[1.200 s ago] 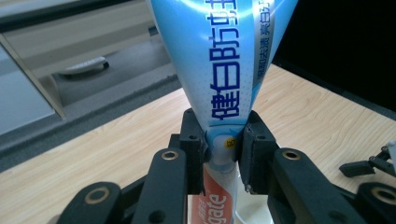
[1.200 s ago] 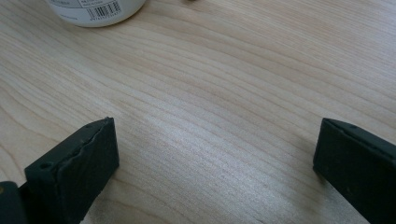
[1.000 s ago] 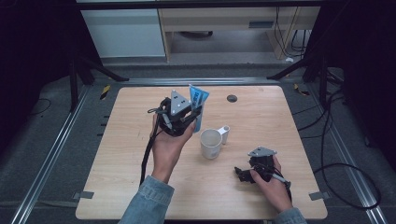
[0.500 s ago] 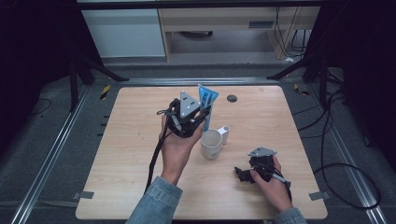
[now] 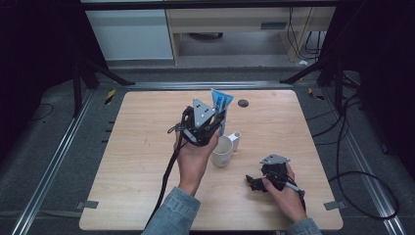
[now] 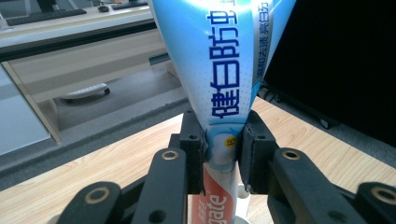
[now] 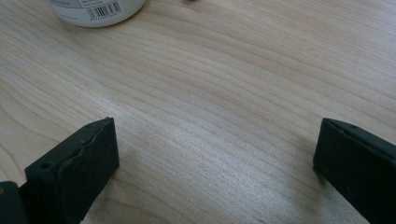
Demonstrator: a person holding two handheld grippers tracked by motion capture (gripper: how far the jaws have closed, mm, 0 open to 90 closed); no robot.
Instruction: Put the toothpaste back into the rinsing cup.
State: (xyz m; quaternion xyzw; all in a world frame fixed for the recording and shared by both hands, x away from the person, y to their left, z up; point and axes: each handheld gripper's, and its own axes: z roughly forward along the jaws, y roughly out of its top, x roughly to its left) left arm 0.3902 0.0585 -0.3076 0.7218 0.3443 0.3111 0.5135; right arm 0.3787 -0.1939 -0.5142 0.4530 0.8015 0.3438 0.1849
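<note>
The left gripper [image 6: 223,154] clamps a toothpaste tube [image 6: 224,70] between its jaws near the tube's shoulder (blue crimped end rising above them), directly over a white mug [image 5: 222,152] on the wooden tabletop [image 5: 137,156]. The right gripper [image 7: 215,158] rests low on the tabletop, jaws wide apart on nothing, the mug's barcoded base [image 7: 95,10] well beyond them.

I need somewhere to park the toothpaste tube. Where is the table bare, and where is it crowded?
The table's left half, beside the left gripper clamping the toothpaste tube, lies bare, as does the far right corner past the small dark disc. The middle is crowded: white mug, then the open right gripper near the front right.
</note>
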